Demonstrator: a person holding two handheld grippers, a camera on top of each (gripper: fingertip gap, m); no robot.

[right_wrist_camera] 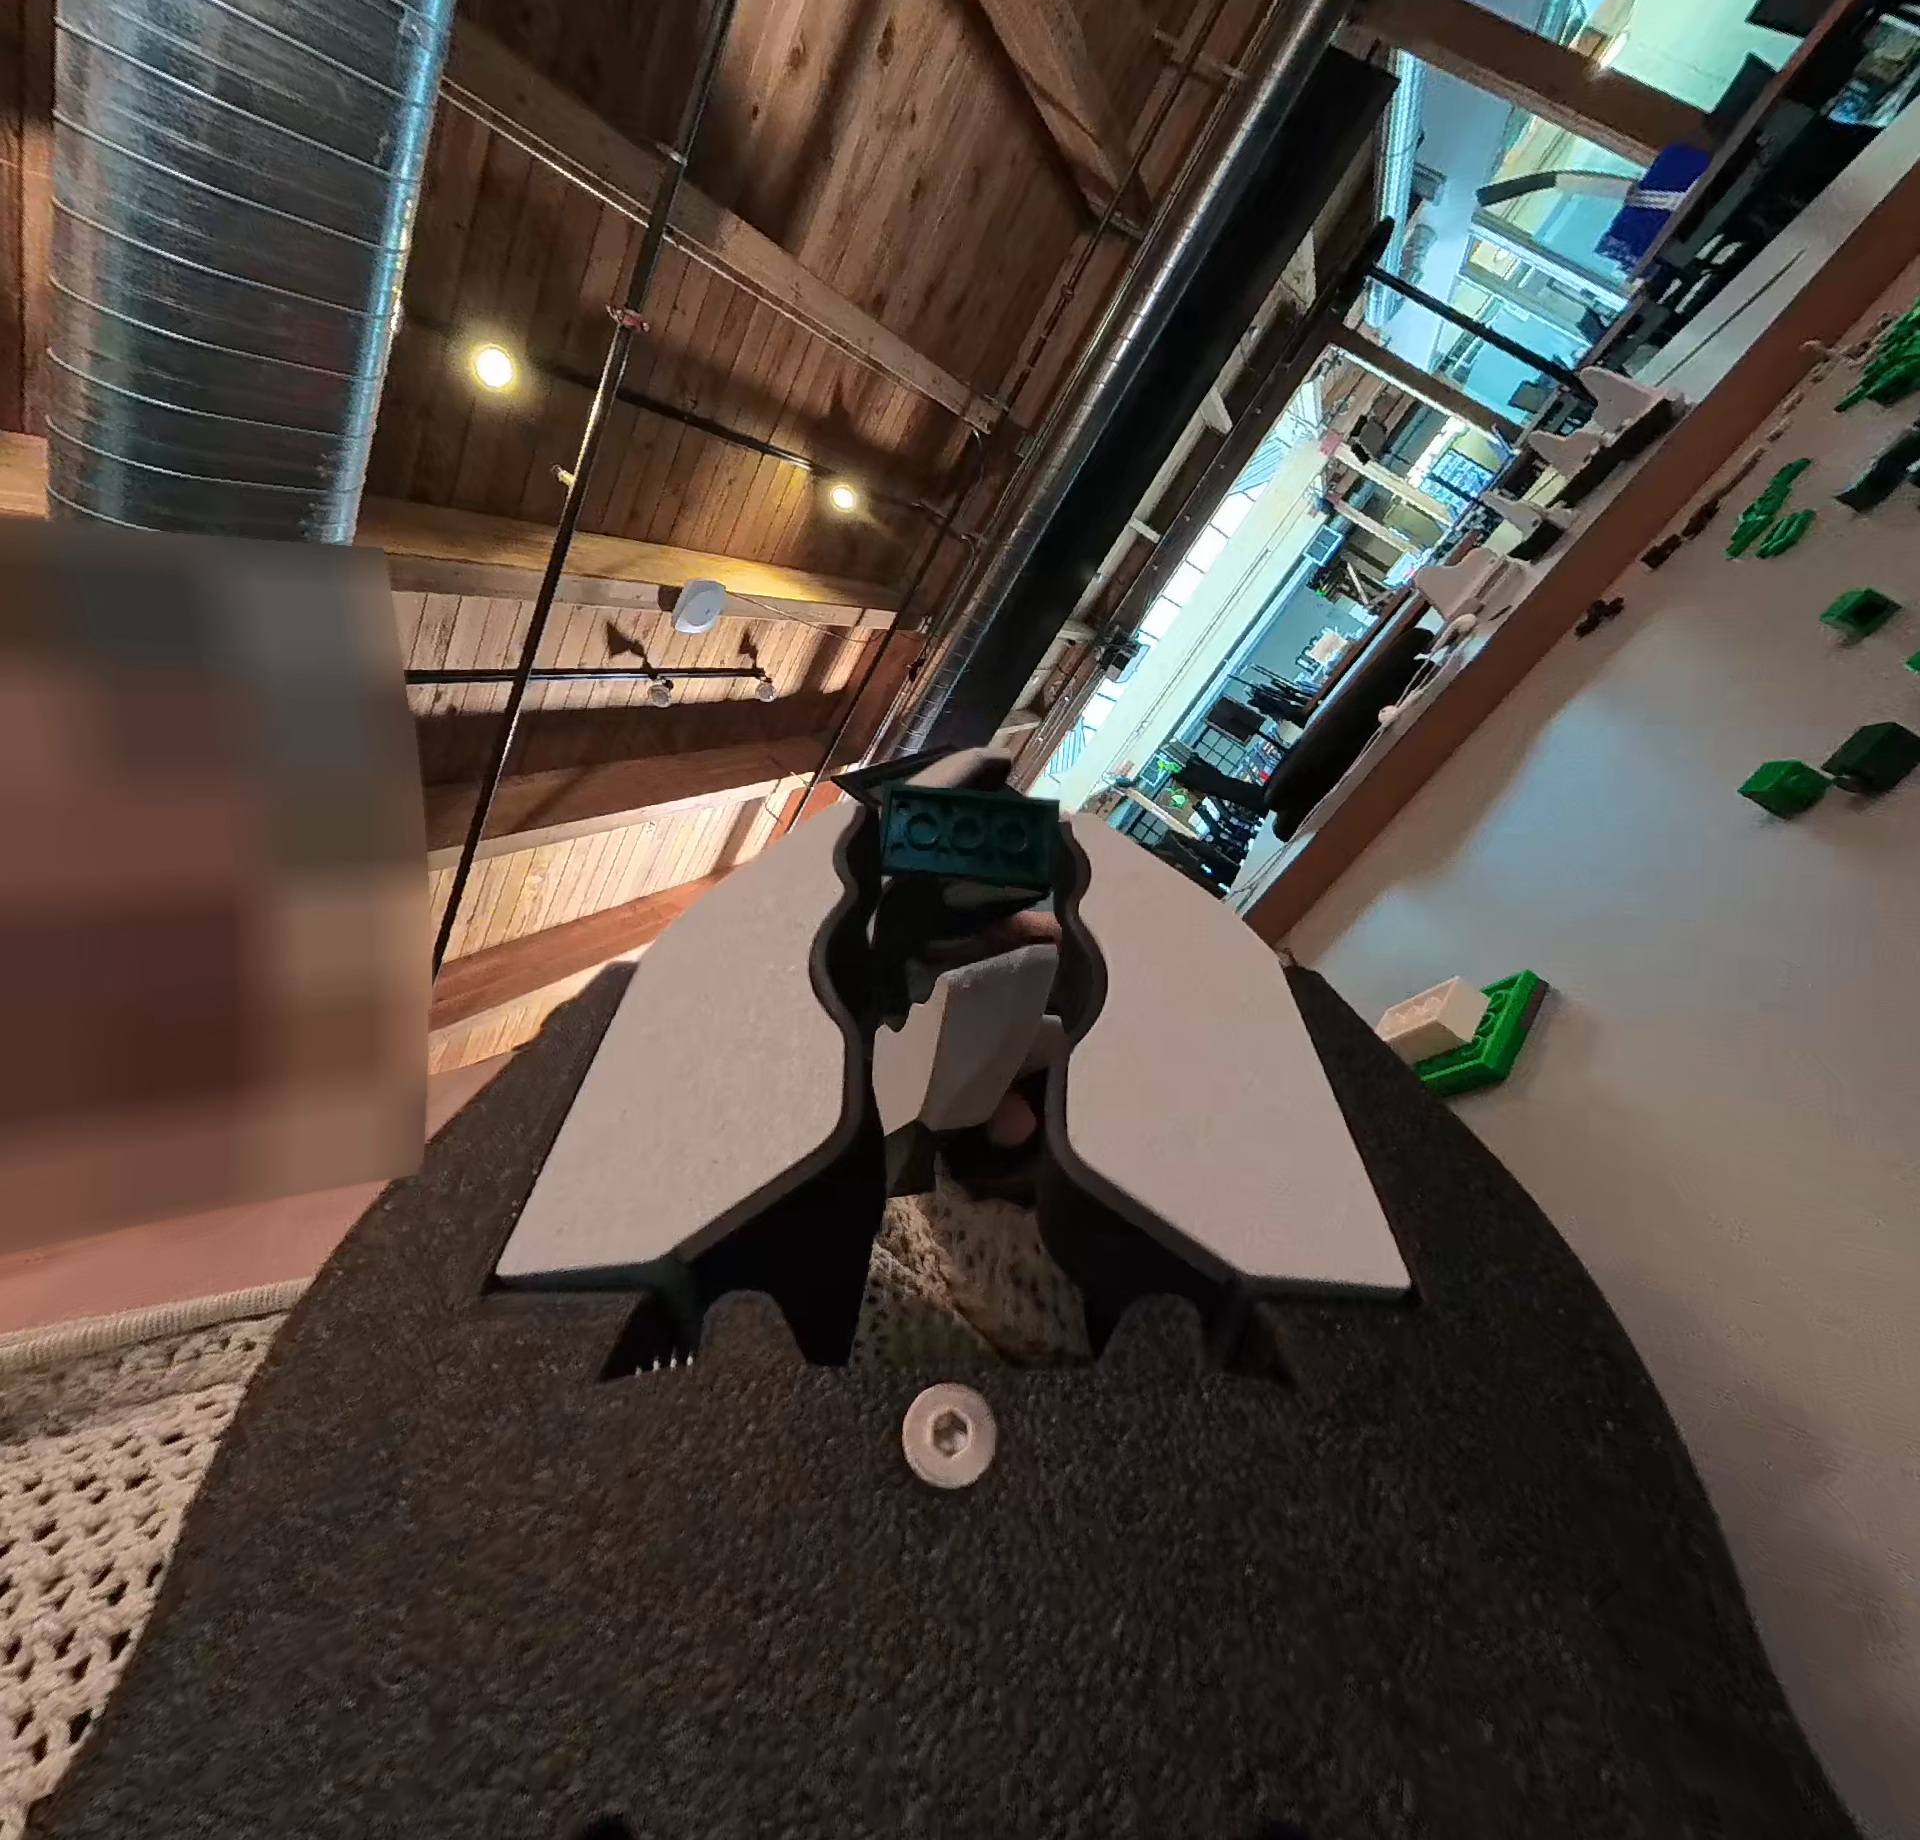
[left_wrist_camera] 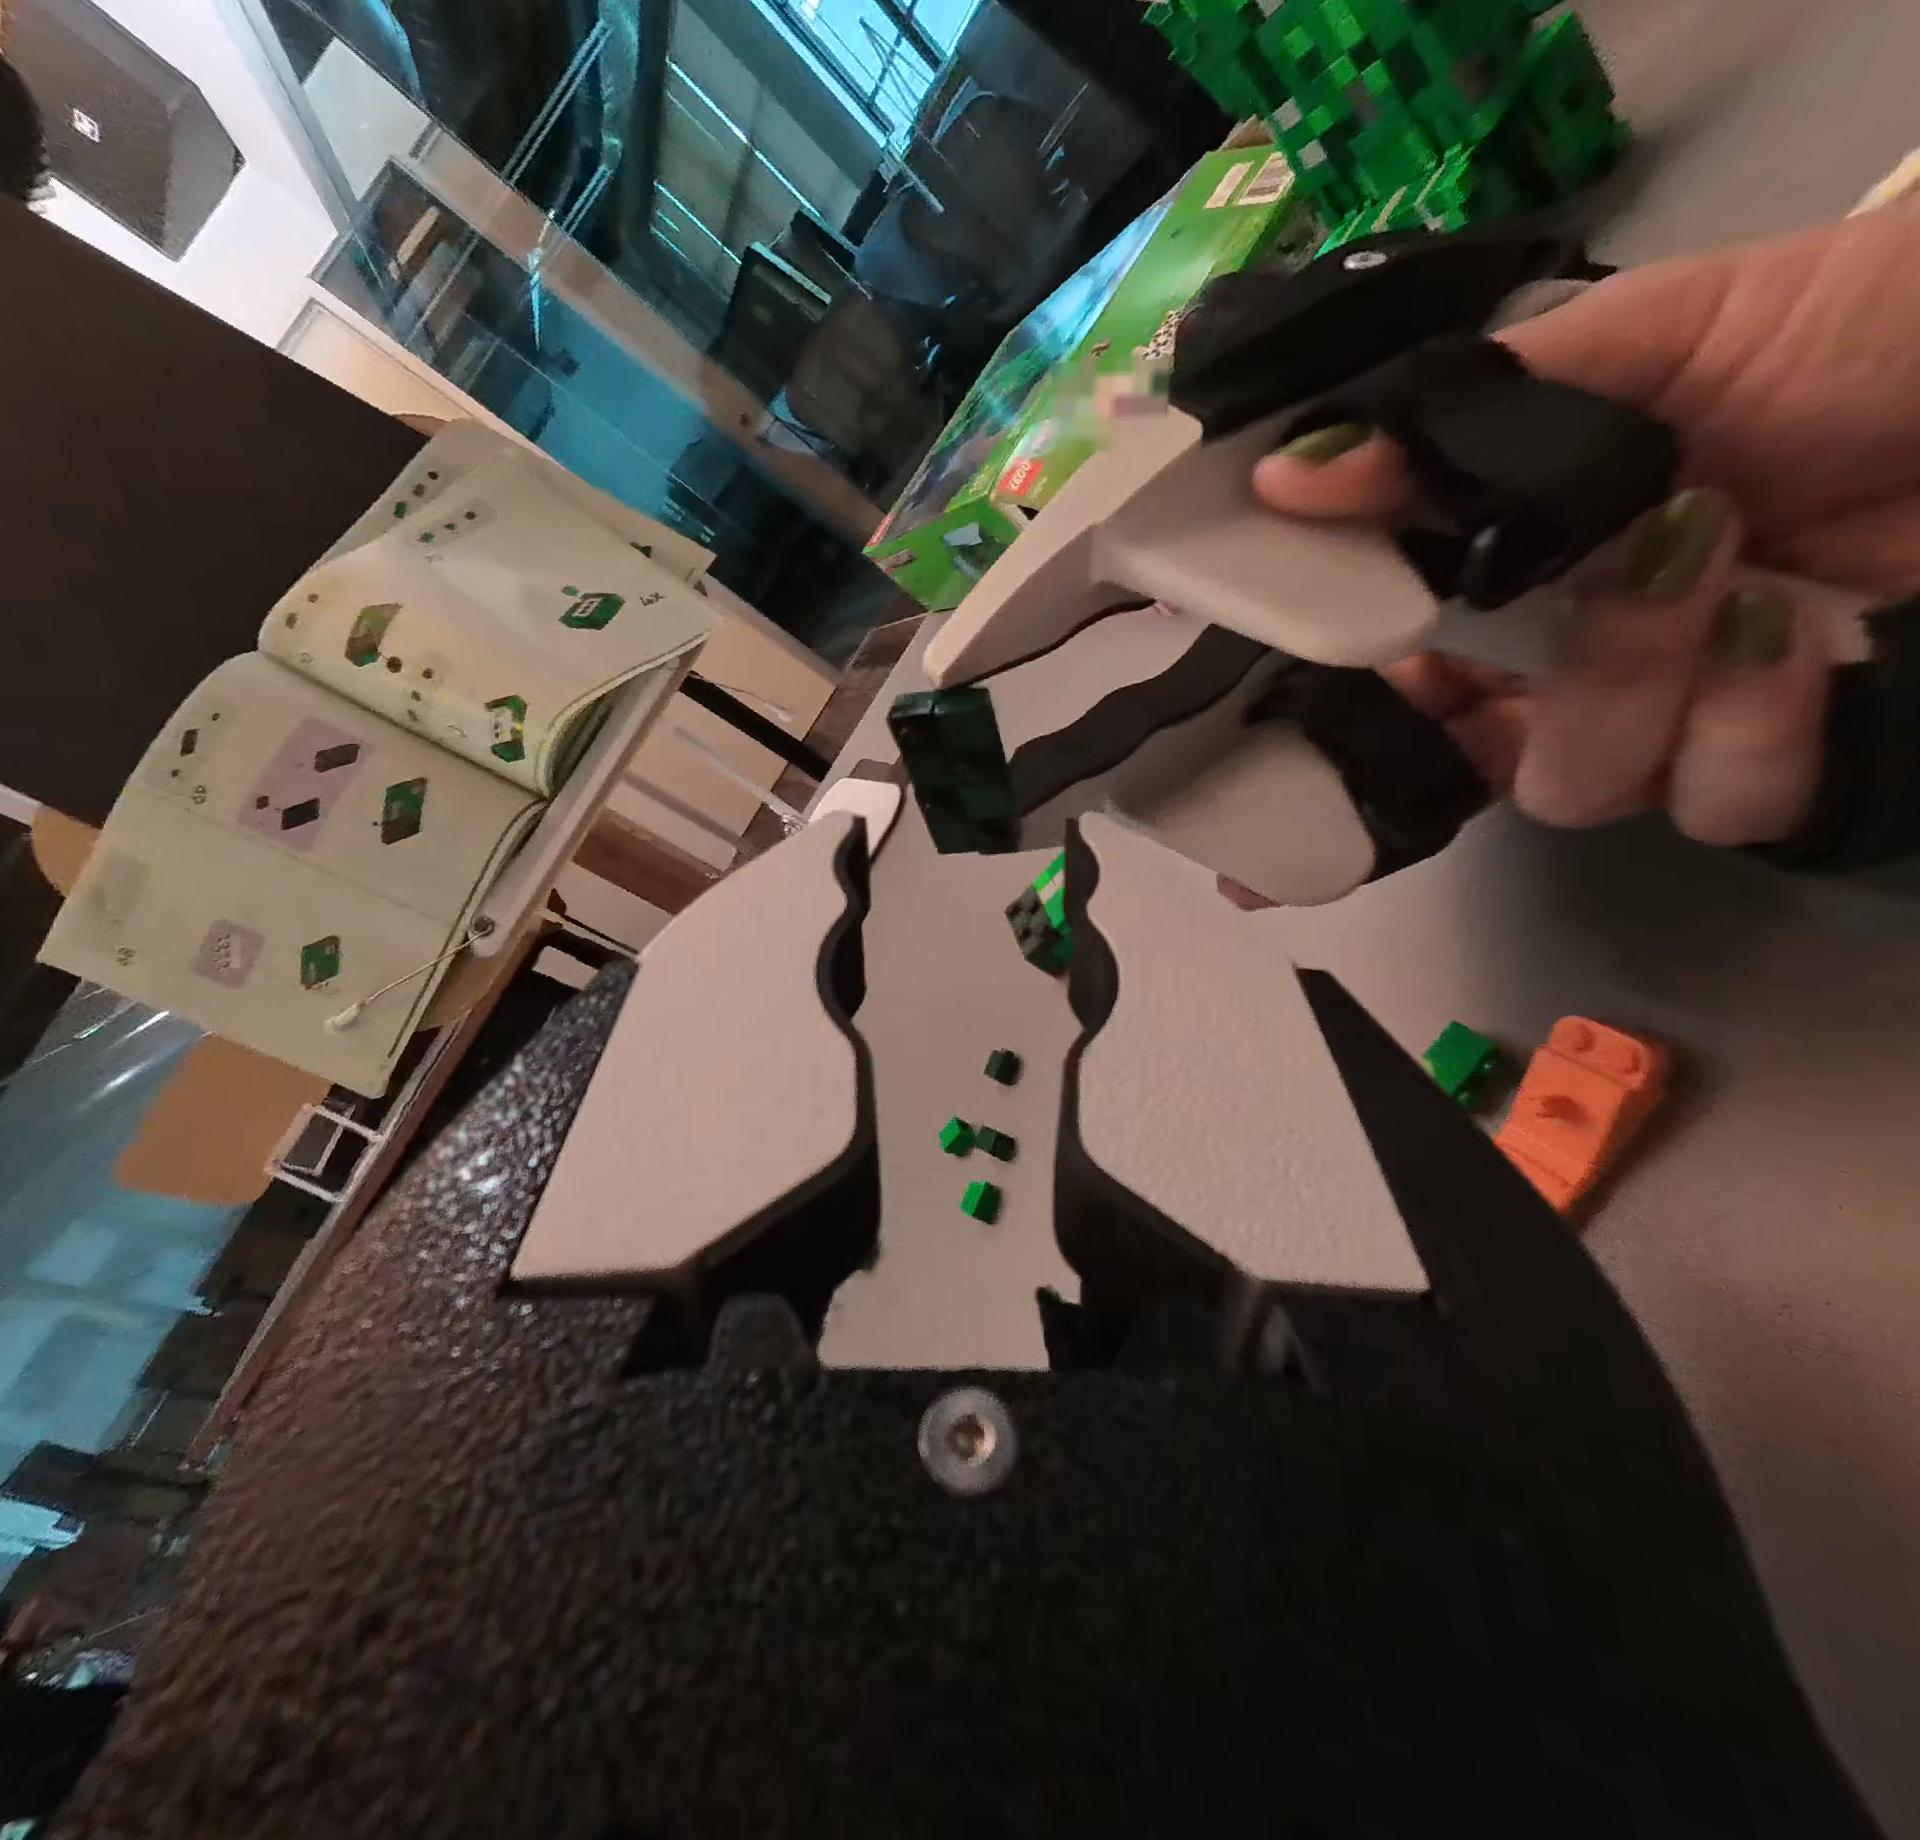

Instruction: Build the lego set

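Dark-green: 1 brick point(right_wrist_camera: 966, 834) pinched in the right hand-held gripper point(right_wrist_camera: 961, 840) (raised, tilted); left hand-held gripper point(left_wrist_camera: 966, 886) spread apart, empty, over 4 studs point(left_wrist_camera: 982, 1141) on the counter point(left_wrist_camera: 1714, 1323).

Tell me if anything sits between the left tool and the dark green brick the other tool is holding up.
Nothing visible does. The right tool holds the dark green brick in the air just past the open left tool, with only bare gap between them. The small green pieces lie lower, on the table.
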